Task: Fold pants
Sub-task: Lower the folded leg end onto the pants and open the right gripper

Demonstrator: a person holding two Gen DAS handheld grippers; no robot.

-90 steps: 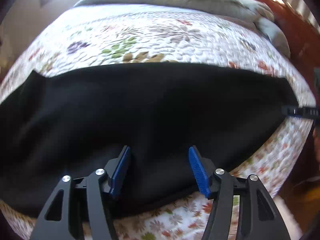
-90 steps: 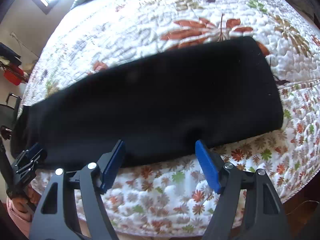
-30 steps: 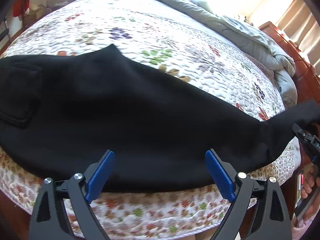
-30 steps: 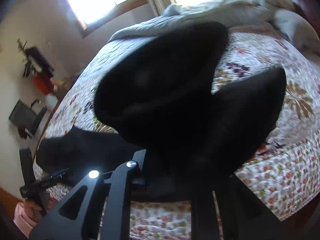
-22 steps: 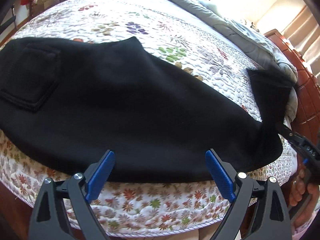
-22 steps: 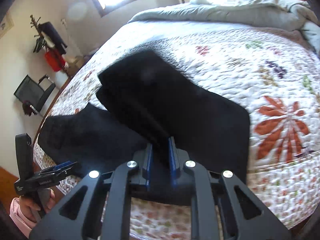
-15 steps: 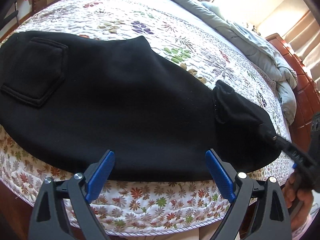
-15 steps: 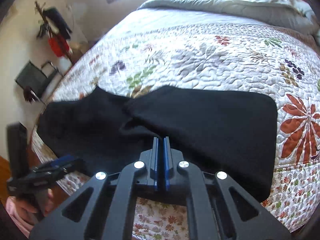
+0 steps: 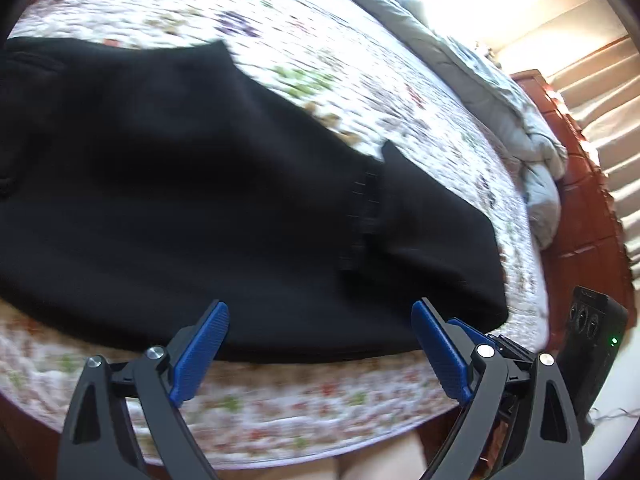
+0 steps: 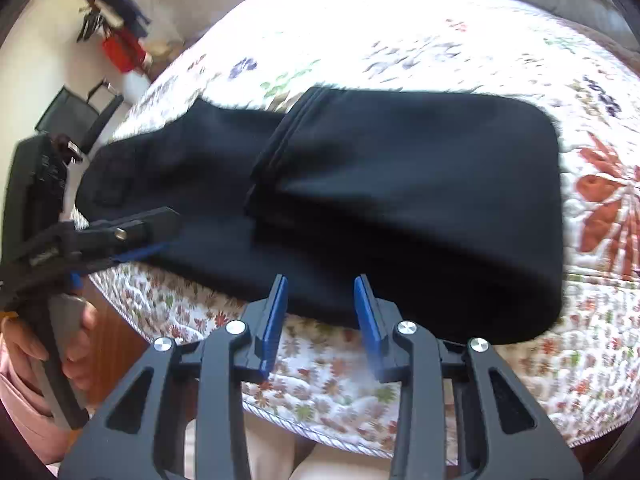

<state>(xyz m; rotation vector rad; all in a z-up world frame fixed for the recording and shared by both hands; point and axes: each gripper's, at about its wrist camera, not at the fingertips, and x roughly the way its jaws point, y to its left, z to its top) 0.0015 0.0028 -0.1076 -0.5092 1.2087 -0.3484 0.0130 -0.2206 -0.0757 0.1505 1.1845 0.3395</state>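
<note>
The black pants (image 9: pixel 200 200) lie on the floral quilt (image 9: pixel 360 60) of a bed, with the leg end folded back over the middle; the cuff hem (image 10: pixel 276 148) lies across the pants (image 10: pixel 400 200). My left gripper (image 9: pixel 320 352) is open and empty just off the near edge of the pants. My right gripper (image 10: pixel 320 312) is open and empty at the near edge of the folded part. The left gripper also shows in the right wrist view (image 10: pixel 132 240), at the waist end.
A grey duvet (image 9: pixel 500 92) is bunched at the far end of the bed beside a wooden headboard (image 9: pixel 580 200). A black chair (image 10: pixel 80 116) and a coat stand (image 10: pixel 116 28) are by the wall. The bed edge (image 10: pixel 320 432) is close to me.
My right gripper carried the leg end over the pants, laid it down, opened and drew back to the near edge. My left gripper stayed open and shifted right.
</note>
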